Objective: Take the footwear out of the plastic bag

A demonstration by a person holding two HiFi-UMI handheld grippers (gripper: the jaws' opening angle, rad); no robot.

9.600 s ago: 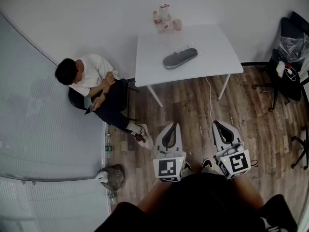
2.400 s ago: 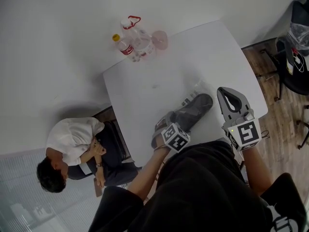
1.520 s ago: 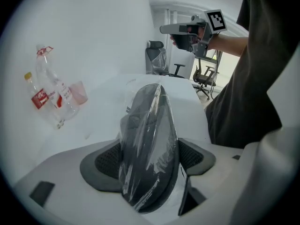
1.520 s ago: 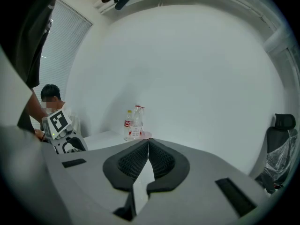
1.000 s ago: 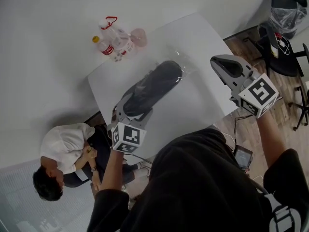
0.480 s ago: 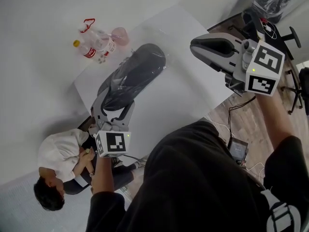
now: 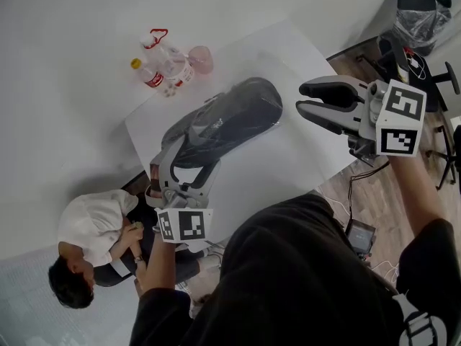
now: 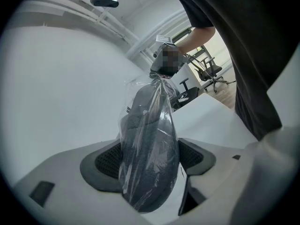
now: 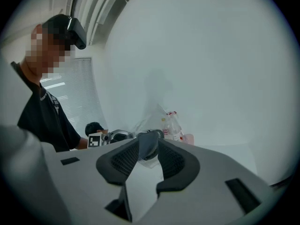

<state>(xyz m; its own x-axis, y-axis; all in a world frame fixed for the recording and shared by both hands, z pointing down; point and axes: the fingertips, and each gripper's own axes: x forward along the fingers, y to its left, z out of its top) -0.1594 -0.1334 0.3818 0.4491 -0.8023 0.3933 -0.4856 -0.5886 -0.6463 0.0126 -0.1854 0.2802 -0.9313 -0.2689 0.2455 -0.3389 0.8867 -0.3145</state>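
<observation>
A dark grey shoe (image 7: pixel 234 114) is wrapped in a clear plastic bag (image 7: pixel 216 107) above the white table (image 7: pixel 288 157). My left gripper (image 7: pixel 189 156) is shut on the bagged shoe at its near end and holds it off the table. In the left gripper view both pads press the bagged shoe (image 8: pixel 150 144), with the bag's loose mouth at the far end. My right gripper (image 7: pixel 306 98) hovers to the right of the shoe's far end. Its jaws have just been opening, with nothing between them. In the right gripper view the shoe (image 9: pixel 149 142) shows far off beyond the jaws.
Clear plastic bottles (image 7: pixel 162 67) and a pink cup (image 7: pixel 200 58) stand at the table's far corner by the wall. A person (image 7: pixel 94 229) sits on the floor left of the table. Office chairs (image 7: pixel 425 20) stand at the right on the wooden floor.
The right gripper's jaws were shut and now stand apart, and it has rolled onto its side. The left gripper has risen with the bagged shoe.
</observation>
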